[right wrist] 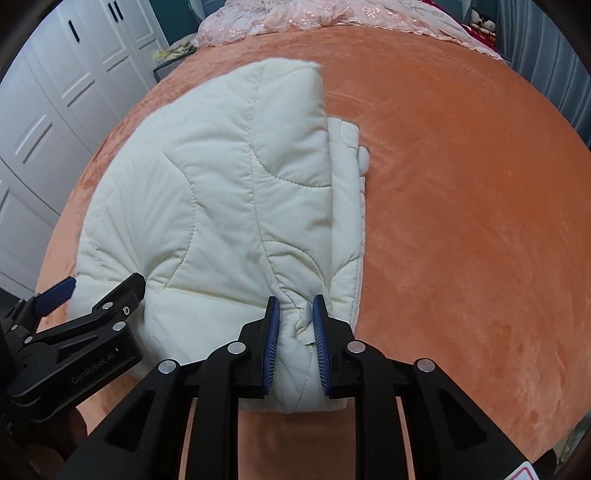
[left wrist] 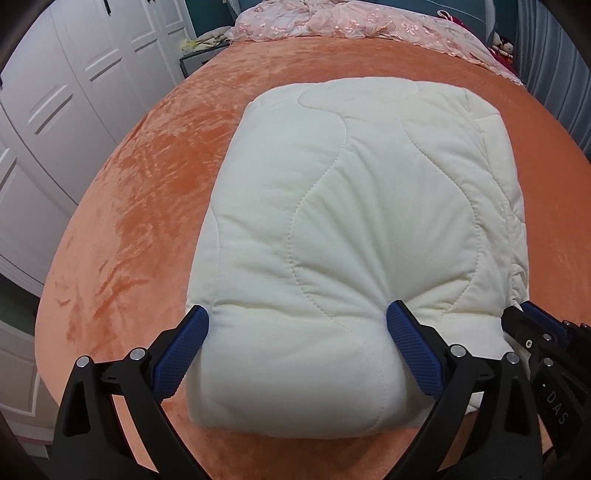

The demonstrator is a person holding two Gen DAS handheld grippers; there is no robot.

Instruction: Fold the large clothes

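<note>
A cream quilted padded garment (left wrist: 351, 203) lies folded into a thick bundle on an orange plush bed cover (left wrist: 147, 184). My left gripper (left wrist: 295, 317) stands wide, and its blue pads press into both sides of the bundle's near left end. In the right wrist view the garment (right wrist: 221, 184) shows layered edges along its right side. There my right gripper (right wrist: 297, 321) stands narrow at the near right corner, with a bunched pinch of fabric filling the gap between its pads. The left gripper (right wrist: 94, 288) shows at the left of that view.
White wardrobe doors (left wrist: 55, 92) run along the left of the bed. Pink lace bedding (left wrist: 332, 22) is heaped at the far end, with grey curtains (left wrist: 554, 55) at the right. Bare orange cover (right wrist: 461, 221) stretches right of the garment.
</note>
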